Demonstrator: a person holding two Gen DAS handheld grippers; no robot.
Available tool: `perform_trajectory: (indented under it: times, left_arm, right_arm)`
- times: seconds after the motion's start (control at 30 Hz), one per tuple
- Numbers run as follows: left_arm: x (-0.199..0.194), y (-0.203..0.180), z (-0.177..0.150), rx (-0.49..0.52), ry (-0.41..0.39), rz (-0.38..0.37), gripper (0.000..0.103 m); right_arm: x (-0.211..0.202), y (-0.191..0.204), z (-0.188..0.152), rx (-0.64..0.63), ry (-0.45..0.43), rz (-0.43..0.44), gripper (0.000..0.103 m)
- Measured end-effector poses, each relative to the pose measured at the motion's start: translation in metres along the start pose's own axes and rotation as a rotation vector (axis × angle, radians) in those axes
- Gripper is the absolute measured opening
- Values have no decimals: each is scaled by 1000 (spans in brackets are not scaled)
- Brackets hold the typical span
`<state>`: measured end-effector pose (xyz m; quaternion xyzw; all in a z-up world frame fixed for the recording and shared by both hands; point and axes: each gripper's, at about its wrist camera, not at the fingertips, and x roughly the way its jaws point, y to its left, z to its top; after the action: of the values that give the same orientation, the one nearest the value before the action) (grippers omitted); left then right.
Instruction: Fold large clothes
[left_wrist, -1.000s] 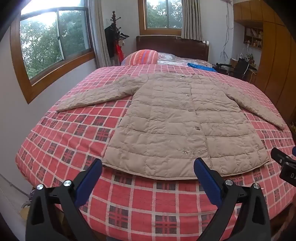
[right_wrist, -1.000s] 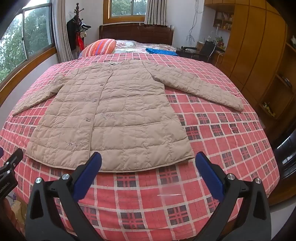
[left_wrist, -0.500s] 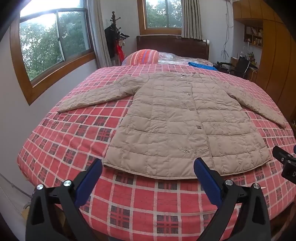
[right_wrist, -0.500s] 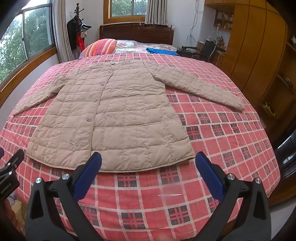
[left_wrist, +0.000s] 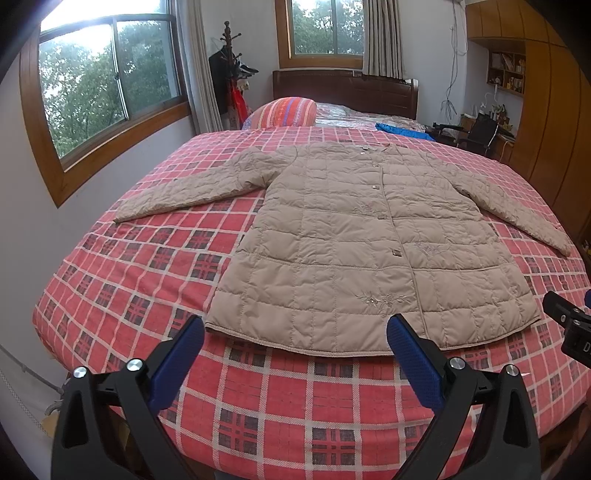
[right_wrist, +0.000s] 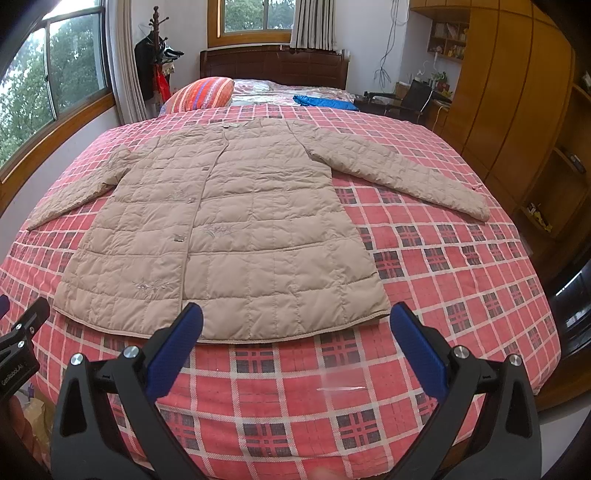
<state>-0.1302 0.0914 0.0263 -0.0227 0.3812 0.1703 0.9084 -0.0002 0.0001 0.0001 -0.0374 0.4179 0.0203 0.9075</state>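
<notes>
Barely anything has shifted: the quilted beige coat (left_wrist: 354, 236) lies flat, buttoned, sleeves outspread on the checked bedspread (left_wrist: 140, 266); left gripper (left_wrist: 295, 354) and right gripper (right_wrist: 295, 347) hover near its hem, fingers apart (folding not begun).

A home bedroom. A large bed (left_wrist: 122, 280) with a red checked cover and dark wooden headboard (left_wrist: 343, 86) fills the room, a striped pillow (left_wrist: 284, 110) at its head. Wood-framed windows (left_wrist: 107, 85) show trees; a coat stand (right_wrist: 157, 55) and built-in wooden wardrobe (right_wrist: 517, 92) line the walls.
</notes>
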Motion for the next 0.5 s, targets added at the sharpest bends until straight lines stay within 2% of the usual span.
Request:
perform_trajectory:
  times: [0.5]
  left_arm:
    - [0,1,0,-1,0,-1,99]
  right_arm:
    - [3,4,0,2,0,0,101]
